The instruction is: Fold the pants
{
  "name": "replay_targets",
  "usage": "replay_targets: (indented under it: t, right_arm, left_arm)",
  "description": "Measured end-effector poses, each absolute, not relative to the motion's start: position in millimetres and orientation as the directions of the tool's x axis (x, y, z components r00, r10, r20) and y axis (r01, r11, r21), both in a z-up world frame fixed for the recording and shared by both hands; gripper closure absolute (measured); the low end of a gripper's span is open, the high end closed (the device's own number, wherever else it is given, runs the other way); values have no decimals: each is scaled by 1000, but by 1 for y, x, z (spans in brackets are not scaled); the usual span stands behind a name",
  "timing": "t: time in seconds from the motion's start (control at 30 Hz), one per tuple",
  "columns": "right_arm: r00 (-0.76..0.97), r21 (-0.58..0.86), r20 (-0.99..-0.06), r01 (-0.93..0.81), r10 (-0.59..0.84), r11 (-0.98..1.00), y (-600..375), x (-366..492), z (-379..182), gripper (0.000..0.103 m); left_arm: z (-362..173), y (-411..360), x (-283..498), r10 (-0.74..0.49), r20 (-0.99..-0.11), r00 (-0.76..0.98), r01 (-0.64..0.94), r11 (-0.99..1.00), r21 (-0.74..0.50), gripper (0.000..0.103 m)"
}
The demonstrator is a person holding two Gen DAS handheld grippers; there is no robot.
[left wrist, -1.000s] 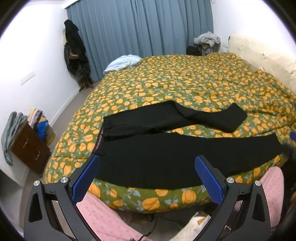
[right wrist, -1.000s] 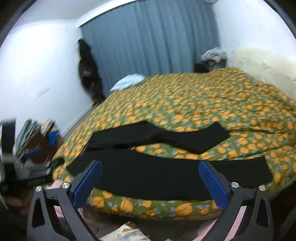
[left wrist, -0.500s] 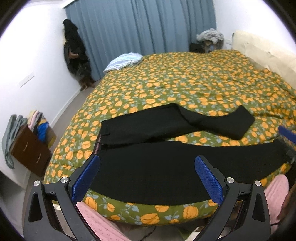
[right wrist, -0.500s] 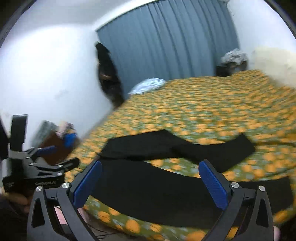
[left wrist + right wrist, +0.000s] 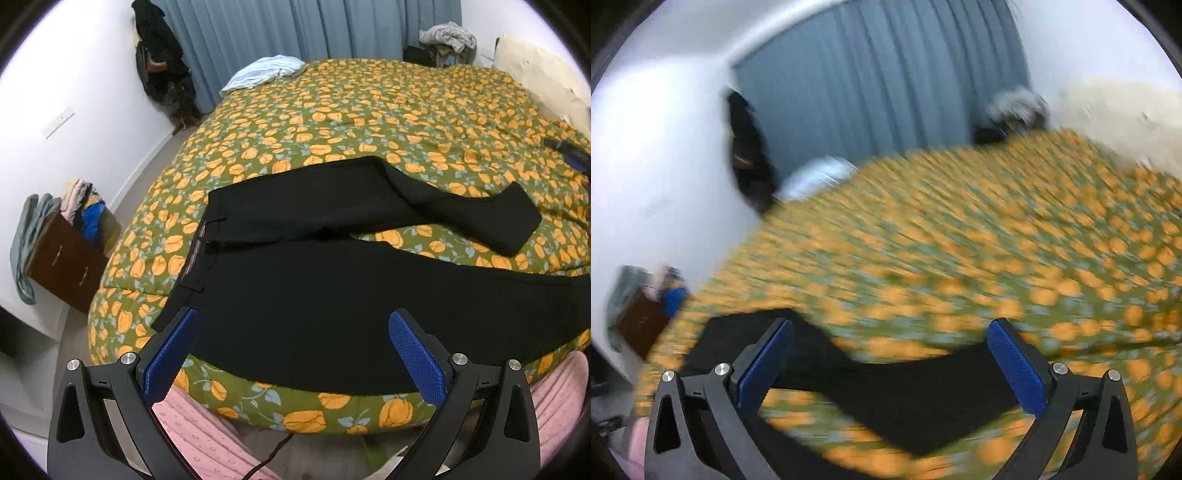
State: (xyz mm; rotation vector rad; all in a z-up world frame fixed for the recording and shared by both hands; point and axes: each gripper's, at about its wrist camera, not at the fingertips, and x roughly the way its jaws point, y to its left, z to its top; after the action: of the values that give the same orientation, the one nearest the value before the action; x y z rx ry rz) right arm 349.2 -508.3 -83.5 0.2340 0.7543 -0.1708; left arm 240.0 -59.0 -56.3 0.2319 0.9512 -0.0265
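From the left wrist, the black pants (image 5: 332,295) lie flat on the bed (image 5: 369,122) near its front edge, long axis running left to right, waistband to the left and both legs pointing right, the far leg bent; the left gripper (image 5: 291,350) hangs over the near leg, spread wide and empty. From the right wrist, blurred, the right gripper (image 5: 890,362) is also wide and empty above one dark pant leg (image 5: 905,391).

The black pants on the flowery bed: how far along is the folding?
Barely begun. Done: the black pants lie flat on the bedspread, legs spread apart. In hand: nothing; the left claw and right claw are open and empty, the right view blurred over the far leg. Left: every fold, starting with laying one leg over the other.
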Motion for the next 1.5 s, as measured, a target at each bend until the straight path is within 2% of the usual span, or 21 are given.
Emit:
replay_targets:
  t: [0.07,0.13,0.27,0.43,0.57,0.63,0.7,0.73,0.77,0.87,0.93,1.0,1.03,1.1,1.13,1.17,1.23,1.3,1.4,1.5]
  right_arm:
    - [512,105,-853,352,-97,930,-564,387,-130,0]
    - [372,169,-928,431,-4,886,-607,407,-165,1]
    - [360,249,-929,437,86,865,-646,436,-183,4]
    - [294,181,-952,313,86,933,-630,478,-210,4]
    - [235,148,-967,227,93,962,-625,504,-238,6]
    - [204,179,-969,203,137,963,-627,507,-251,25]
    - [162,218,-968,181,189,959,-626,508,-261,66]
    - [142,208,-972,168,185,964,-625,507,-263,80]
    - [145,186,-976,141,165,972,-624,506,-255,89]
    - [279,74,-959,102,43,992,-634,502,-203,91]
    - [375,-52,-921,163,-110,985,-657,505,-167,92]
    - [441,-243,-830,265,-342,933,-685,504,-138,92]
    - [450,-235,-818,306,-358,922,-697,505,-136,91]
    - [423,-135,-853,387,-306,912,-720,507,-147,71]
    - [367,-129,-873,460,-320,879,-730,504,-160,54]
    - [360,-126,-873,487,-330,865,-731,502,-165,49]
    - [392,-115,-852,507,-348,854,-723,491,-168,49]
    - [459,-51,-838,471,-294,881,-696,485,-169,49]
    - [557,173,-831,271,-7,947,-615,493,-177,49]
    - [563,355,-786,75,255,932,-520,496,-186,49]
  left_arm:
    - [-55,-62,246,92,-808,582,119,973,196,1]
    - [-54,-65,250,97,-810,578,114,974,198,1]
    - [-61,-68,261,116,-829,547,103,974,203,1]
    - [-77,-72,273,134,-871,473,106,972,207,1]
    - [-80,-79,279,164,-870,465,102,966,237,1]
    - [-83,-82,282,178,-871,457,102,963,250,1]
    - [-89,-86,286,187,-878,442,106,960,258,1]
    - [-92,-87,288,191,-881,434,109,959,262,1]
    - [-95,-90,289,195,-883,427,112,957,266,1]
    - [-104,-100,292,201,-886,417,131,952,277,1]
    - [-108,-109,293,194,-889,415,149,950,276,1]
    - [-110,-119,292,184,-890,417,172,946,276,1]
    - [-110,-125,291,180,-889,421,187,942,279,1]
    - [-108,-133,288,175,-885,432,206,936,286,1]
    - [-106,-136,285,176,-879,443,212,932,294,1]
    - [-104,-136,284,178,-875,450,212,930,299,1]
    - [-103,-130,288,183,-867,464,195,933,302,1]
    - [-108,-115,302,198,-845,497,155,938,311,1]
    - [-123,-89,346,275,-791,547,60,929,364,1]
    - [-149,-60,409,343,-741,577,-57,922,383,1]
